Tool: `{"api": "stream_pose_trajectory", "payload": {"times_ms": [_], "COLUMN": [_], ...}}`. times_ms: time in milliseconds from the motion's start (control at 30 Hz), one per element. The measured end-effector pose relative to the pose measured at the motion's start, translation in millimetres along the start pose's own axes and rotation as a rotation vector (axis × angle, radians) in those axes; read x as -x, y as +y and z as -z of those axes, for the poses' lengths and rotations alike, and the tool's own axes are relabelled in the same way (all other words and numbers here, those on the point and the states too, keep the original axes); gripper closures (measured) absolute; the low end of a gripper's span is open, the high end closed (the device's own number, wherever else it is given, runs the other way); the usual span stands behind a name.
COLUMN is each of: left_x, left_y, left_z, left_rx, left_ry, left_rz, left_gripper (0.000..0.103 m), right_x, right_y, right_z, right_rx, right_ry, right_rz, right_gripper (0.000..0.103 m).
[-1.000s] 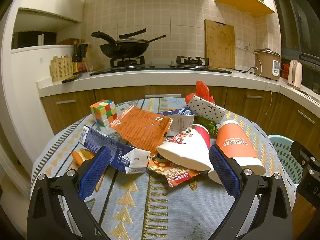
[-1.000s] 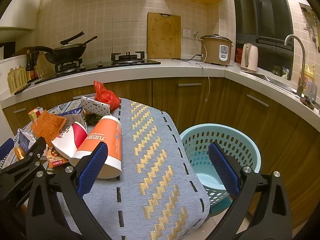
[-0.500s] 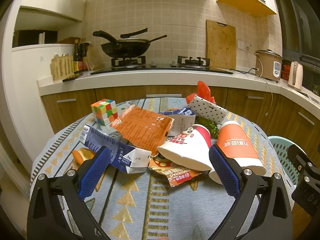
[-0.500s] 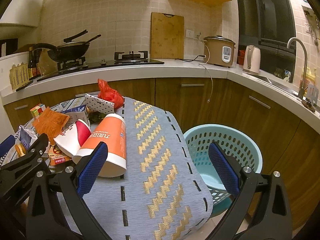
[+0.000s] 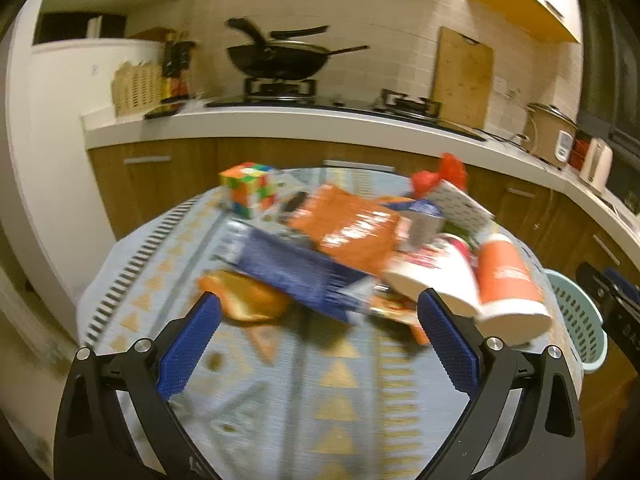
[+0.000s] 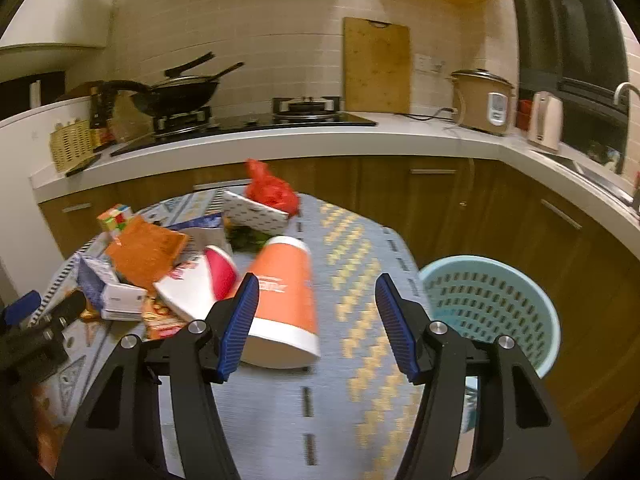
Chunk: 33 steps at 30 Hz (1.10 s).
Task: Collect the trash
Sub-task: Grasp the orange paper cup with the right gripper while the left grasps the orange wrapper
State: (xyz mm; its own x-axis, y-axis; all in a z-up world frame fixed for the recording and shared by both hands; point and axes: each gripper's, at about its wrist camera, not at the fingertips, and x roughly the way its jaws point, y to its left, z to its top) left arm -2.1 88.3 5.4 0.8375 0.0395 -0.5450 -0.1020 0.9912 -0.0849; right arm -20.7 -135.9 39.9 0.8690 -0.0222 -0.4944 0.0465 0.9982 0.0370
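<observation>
two grippers over a cloth-covered worktop (image 6: 360, 240), neither holding anything. left gripper (image 5: 316, 322) spread wide, aimed low at the near edge of the litter heap: blue carton (image 5: 296, 276), orange peel-like scrap (image 5: 248, 300) just beside its left finger, orange packet (image 5: 348, 232) lying on top, blurred so details are unsure. right gripper (image 6: 316, 320) parted to a moderate gap, empty, its left finger just in front of the orange cup (image 6: 286, 292), which lies on its side next to a red-and-white cup (image 6: 200, 284). light blue basket (image 6: 492, 304) stands off the worktop's right side, lower down, apparently empty. step in hand, by my reading: approach, first pick not yet made. next move likely calls for the right gripper to shift left so the orange cup sits between both fingers, close on it, then carry it right to the basket. coloured puzzle cube (image 5: 250, 190) at the back may not be trash.
</observation>
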Motion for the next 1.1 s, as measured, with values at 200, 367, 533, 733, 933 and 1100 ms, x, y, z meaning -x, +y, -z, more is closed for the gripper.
{"api": "stream_pose_trajectory", "payload": {"times_ms": [200,367,533,733,933,1100], "left_x": [-16,-28,-41,-53,-72,-82], "left_y": [50,54,75,92,86,88], "left_z": [-21,-24,-18,-9,-8,-7], "left_rx": [0.061,0.047,0.056,0.109,0.113,0.115], "left_ry": [0.066,0.107,0.168,0.218,0.262,0.277], "left_rz": [-0.049,-0.046,-0.06,0.025,0.058,0.074], "left_gripper": [0.012,0.012,0.02,0.025,0.033,0.033], "right_x": [-15,-39,-56,-75,-89,-100], "right_y": [18,16,12,18,19,0], "right_z": [-10,-6,-1,-1,-1,1], "right_rx": [0.019,-0.024,-0.061,-0.091,-0.122,-0.221], "right_ry": [0.056,0.167,0.24,0.307,0.352,0.402], "right_rz": [-0.039,-0.097,-0.141,-0.194,-0.21,-0.256], "right_gripper": [0.045,0.033,0.024,0.021,0.018,0.017]}}
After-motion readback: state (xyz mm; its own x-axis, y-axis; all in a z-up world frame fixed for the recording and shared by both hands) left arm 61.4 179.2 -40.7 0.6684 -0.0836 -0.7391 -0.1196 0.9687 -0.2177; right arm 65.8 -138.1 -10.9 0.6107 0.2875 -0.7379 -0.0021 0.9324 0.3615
